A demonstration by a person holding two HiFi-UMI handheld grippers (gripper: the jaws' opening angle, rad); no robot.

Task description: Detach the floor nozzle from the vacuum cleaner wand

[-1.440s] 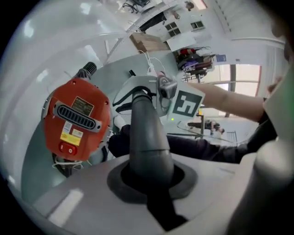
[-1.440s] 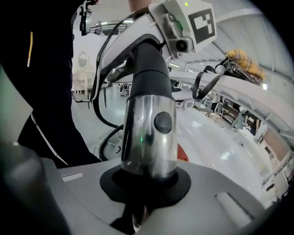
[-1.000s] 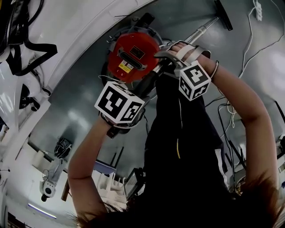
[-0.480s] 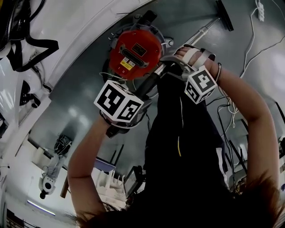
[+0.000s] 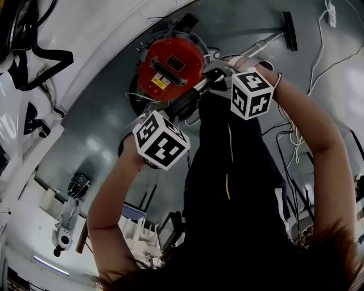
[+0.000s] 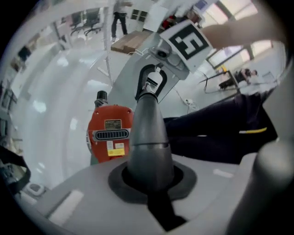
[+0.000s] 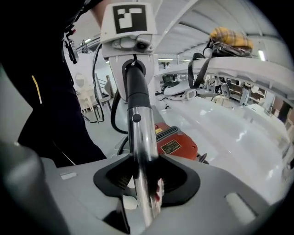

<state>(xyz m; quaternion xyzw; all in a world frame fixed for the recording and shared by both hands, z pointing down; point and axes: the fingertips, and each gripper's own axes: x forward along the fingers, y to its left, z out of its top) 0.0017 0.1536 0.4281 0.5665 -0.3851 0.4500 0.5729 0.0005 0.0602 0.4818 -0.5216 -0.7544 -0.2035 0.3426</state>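
In the head view the chrome wand (image 5: 263, 43) runs up and to the right from the red vacuum body (image 5: 170, 65) to the black floor nozzle (image 5: 290, 31), which sits on the wand's end. My left gripper (image 5: 181, 107) is shut on the dark grey handle cuff (image 6: 147, 137); its jaws have just been closing on it. Further up the wand, my right gripper (image 5: 219, 74) has the chrome tube (image 7: 140, 137) running through the hollow of its jaws, with gaps on both sides. These jaws have just been opening a little.
White cables (image 5: 318, 51) and a power strip (image 5: 329, 11) lie on the grey floor to the right of the nozzle. A white curved tabletop (image 5: 85, 34) with black straps (image 5: 34, 57) borders the left. The person's dark trousers (image 5: 227, 170) fill the middle.
The left gripper has shifted right and down along the handle and rolled. The right gripper has rolled on the tube. The nozzle end now sits slightly lower in the picture.
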